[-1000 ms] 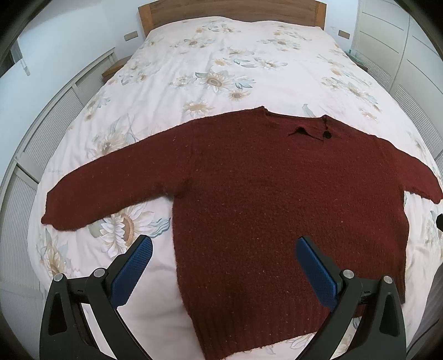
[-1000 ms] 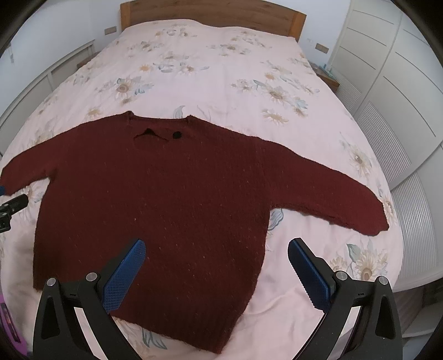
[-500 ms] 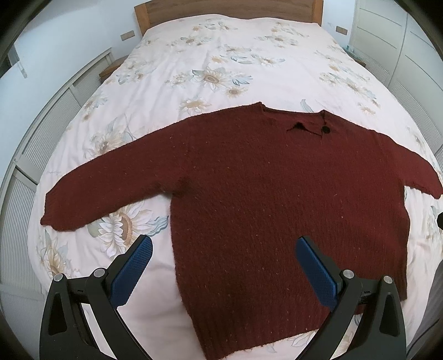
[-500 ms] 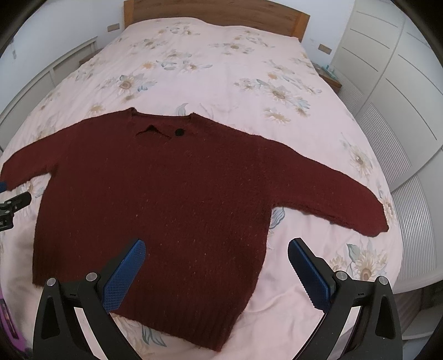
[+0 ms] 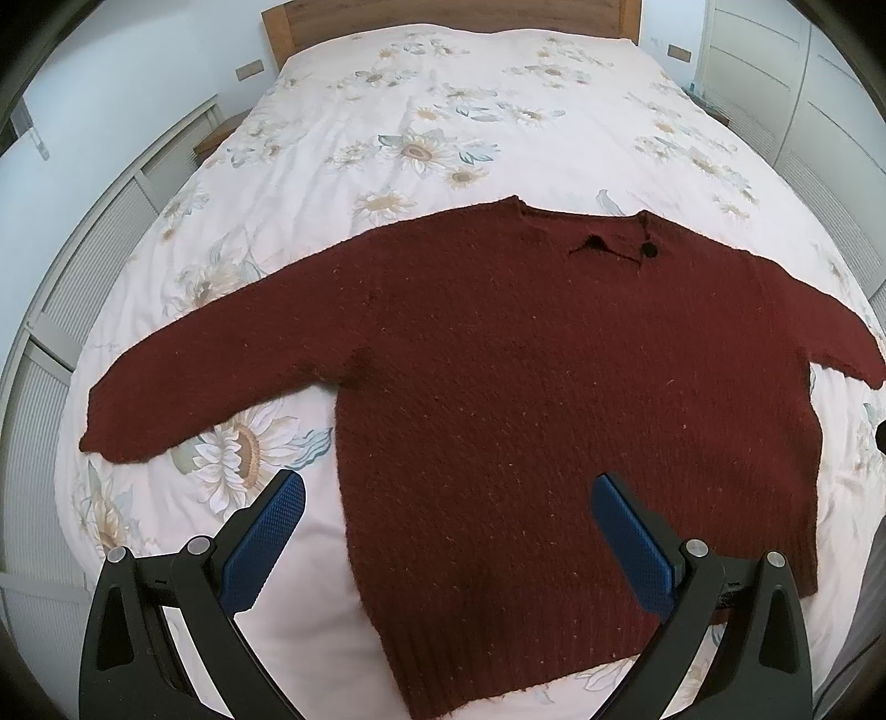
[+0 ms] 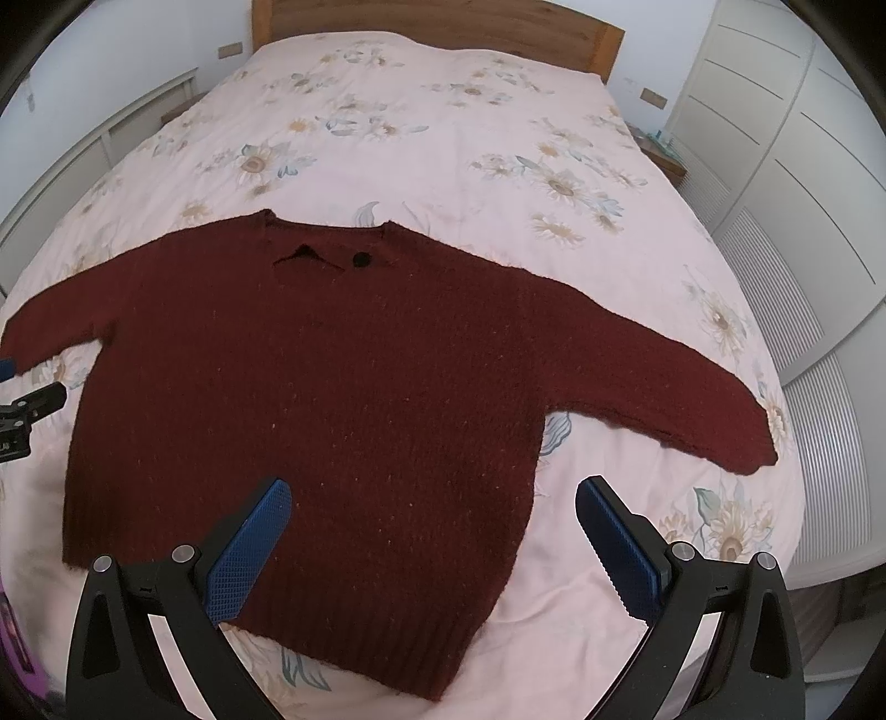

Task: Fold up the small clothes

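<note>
Sweater: I see a dark red knit sweater (image 5: 554, 399) lying flat and face up on the bed (image 5: 443, 111), both sleeves stretched out to the sides, hem toward me
Collar: a small opening at the neck with one dark button (image 5: 649, 250) beside it
Left gripper: my left gripper (image 5: 446, 523) hangs above the hem end, fingers (image 5: 266, 540) spread wide with nothing between them; one blue pad sits over the bedcover just left of the body, the other over the knit
Right gripper: my right gripper (image 6: 432, 526) is also over the hem end, fingers (image 6: 617, 545) spread wide and holding nothing; its left pad is over the knit, its right pad over bare bedcover below the right sleeve
Contact: I cannot tell whether either gripper touches the cloth
Bed: pale cover printed with sunflowers, wooden headboard (image 6: 443, 22) at the far end
Room: white wardrobe (image 6: 803, 166) doors along the right side, white slatted panels (image 5: 72, 310) on the left
Edge of right view: part of the left gripper shows at the left border, near the left cuff
</note>
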The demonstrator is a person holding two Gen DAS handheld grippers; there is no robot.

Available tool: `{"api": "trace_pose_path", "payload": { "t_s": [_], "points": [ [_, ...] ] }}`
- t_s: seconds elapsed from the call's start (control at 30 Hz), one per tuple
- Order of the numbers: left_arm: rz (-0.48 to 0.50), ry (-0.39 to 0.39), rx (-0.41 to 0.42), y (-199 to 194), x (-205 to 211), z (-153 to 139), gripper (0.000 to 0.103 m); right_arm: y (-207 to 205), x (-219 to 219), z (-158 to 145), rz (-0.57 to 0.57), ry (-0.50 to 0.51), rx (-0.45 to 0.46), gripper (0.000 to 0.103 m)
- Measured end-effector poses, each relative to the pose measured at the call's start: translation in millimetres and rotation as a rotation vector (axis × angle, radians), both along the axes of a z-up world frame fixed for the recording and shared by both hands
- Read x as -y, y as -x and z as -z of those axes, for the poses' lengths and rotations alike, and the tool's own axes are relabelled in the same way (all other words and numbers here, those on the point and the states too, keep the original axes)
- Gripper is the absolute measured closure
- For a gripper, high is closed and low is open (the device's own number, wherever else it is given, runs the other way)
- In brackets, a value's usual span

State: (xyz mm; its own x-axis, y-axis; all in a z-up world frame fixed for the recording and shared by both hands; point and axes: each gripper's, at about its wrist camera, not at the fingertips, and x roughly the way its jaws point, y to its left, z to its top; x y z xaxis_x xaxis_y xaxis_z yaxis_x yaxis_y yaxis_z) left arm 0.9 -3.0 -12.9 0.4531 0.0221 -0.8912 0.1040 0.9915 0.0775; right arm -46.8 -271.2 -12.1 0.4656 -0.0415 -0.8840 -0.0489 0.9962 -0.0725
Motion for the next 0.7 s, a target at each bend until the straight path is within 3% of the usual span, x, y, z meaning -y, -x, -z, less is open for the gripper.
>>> {"api": "trace_pose_path", "payload": {
  "t_s": [0.7],
  "points": [
    [0.001, -0.001, -0.017, -1.0, -5.2, 3.0, 0.001, 0.7, 0.9, -3.8, -0.004, 0.015, 0.006, 0.000]
  ]
}}
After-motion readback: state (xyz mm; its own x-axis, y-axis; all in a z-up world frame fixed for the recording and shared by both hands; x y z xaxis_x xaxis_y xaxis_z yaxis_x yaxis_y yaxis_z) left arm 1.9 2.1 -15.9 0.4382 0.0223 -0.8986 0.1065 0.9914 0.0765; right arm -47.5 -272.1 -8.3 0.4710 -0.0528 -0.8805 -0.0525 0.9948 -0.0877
